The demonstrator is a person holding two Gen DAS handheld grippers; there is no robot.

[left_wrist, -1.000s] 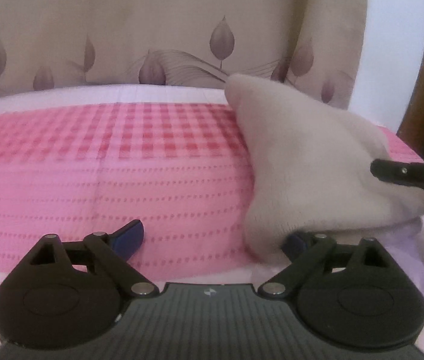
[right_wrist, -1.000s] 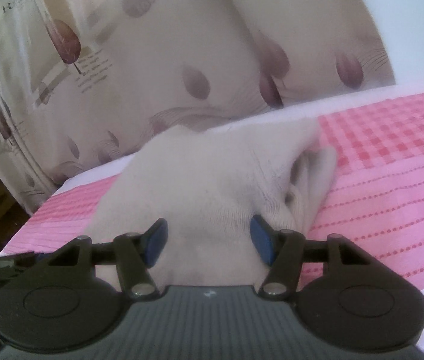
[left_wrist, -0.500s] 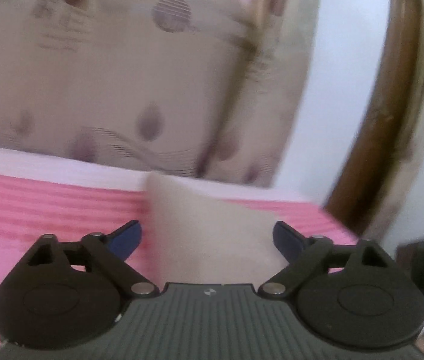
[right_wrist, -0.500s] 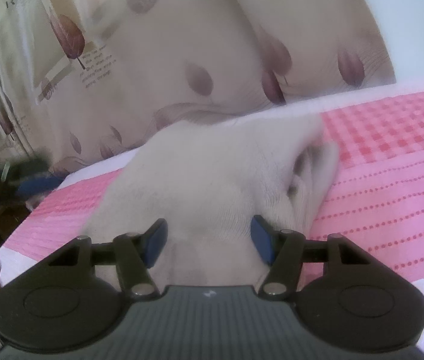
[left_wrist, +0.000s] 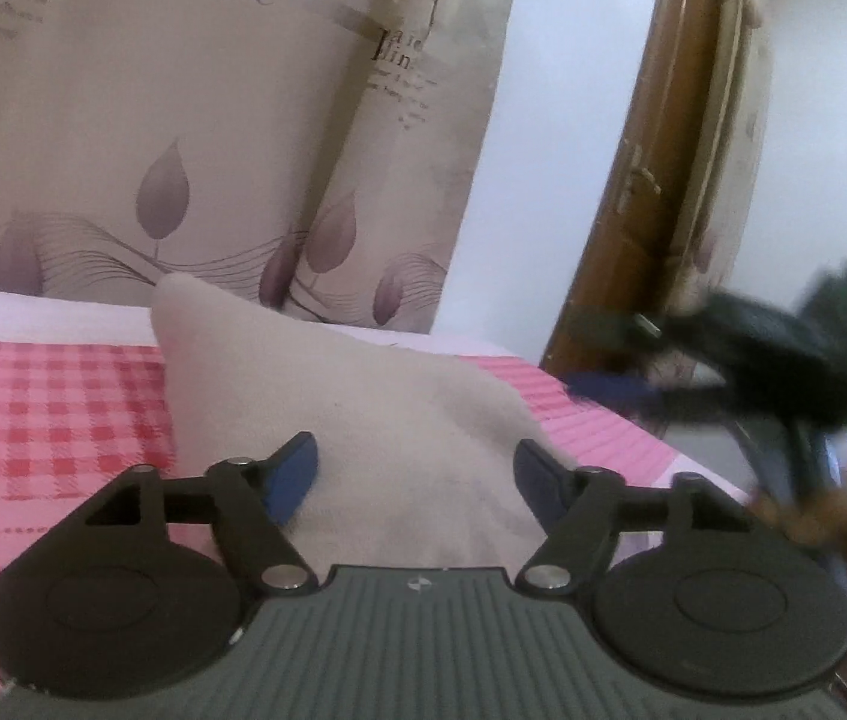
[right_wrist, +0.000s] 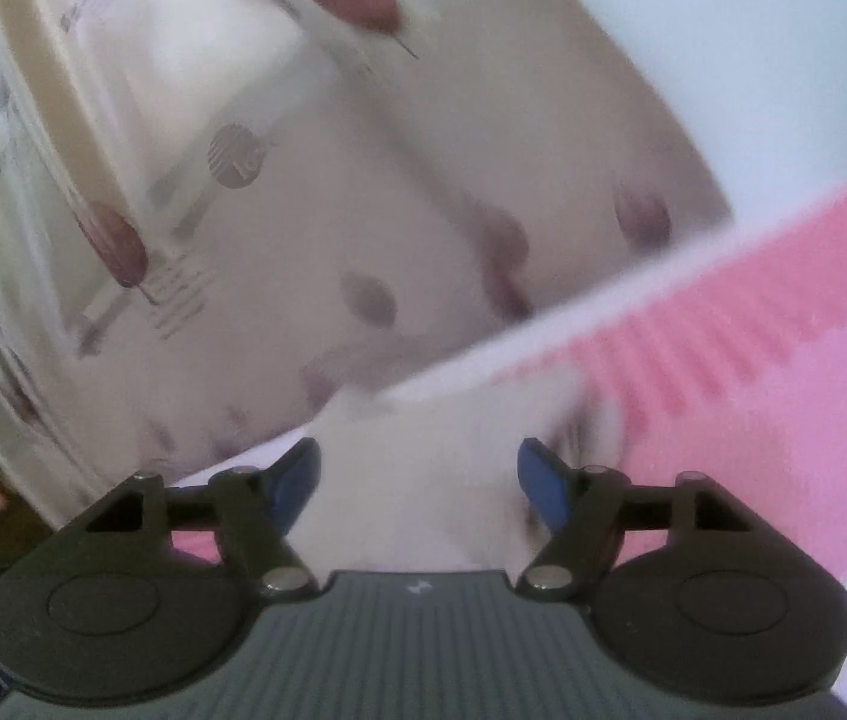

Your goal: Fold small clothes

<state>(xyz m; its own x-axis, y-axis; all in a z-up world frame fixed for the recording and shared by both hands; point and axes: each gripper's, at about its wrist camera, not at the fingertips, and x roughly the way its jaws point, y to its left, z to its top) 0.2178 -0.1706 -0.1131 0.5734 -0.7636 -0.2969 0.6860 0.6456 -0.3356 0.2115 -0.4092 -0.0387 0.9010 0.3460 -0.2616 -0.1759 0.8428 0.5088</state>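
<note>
While the beige garment [left_wrist: 363, 408] lies on the pink bedspread [left_wrist: 45, 420], left tongs [left_wrist: 414, 474] narrowing, right tongs [right_wrist: 417, 474] widening, both gripping nothing

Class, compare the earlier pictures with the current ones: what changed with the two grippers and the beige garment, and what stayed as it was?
The left gripper swung round to face the beige garment, its jaws closing partway around it without pressing. The right gripper, earlier clamped on the cloth, has just been opening its jaws; its view is now tilted and blurred, and the garment sits between its jaws unpinched. The garment remains heaped on the pink bedspread.
</note>
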